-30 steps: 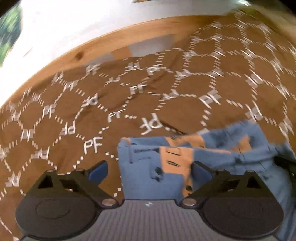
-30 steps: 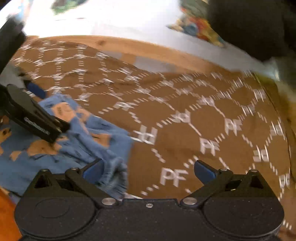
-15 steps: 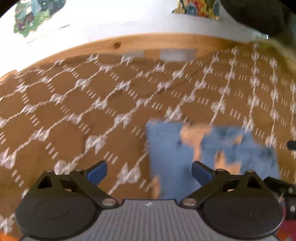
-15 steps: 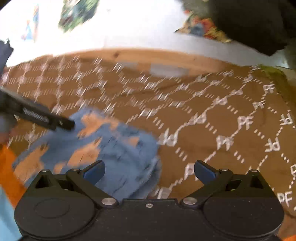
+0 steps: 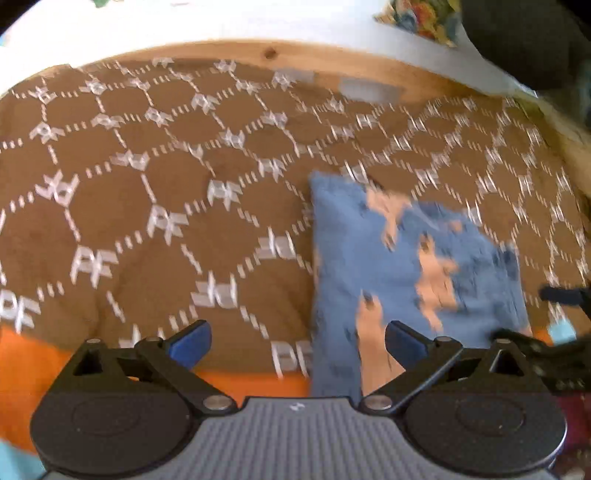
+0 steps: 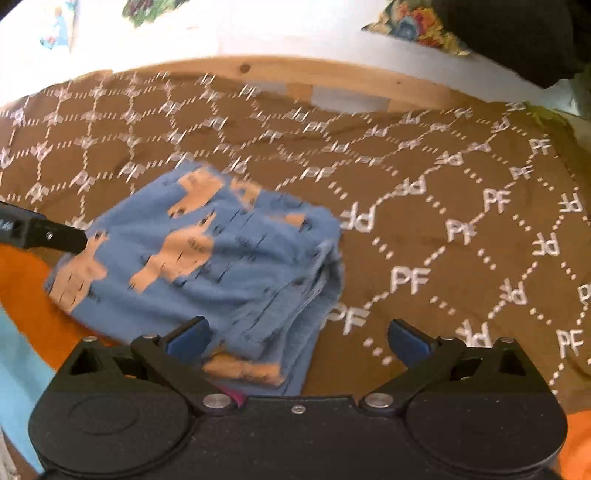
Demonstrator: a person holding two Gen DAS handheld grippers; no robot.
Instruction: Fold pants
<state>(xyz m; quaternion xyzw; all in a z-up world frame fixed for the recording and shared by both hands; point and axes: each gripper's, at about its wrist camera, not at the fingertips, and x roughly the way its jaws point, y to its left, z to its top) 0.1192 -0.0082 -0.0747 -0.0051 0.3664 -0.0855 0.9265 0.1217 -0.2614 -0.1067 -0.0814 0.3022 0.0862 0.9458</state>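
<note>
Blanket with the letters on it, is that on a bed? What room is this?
Probably a bedroom. The brown blanket covers a wide soft surface with a wooden rail along its far side, like a bed frame, beside a white wall. Folded blue pants lie on it.

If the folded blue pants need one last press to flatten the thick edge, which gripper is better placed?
Probably the right gripper: the layered edge of the folded blue pants with tan animals lies just ahead of its open fingers. The left gripper, also open, faces mostly the brown patterned blanket.
</note>
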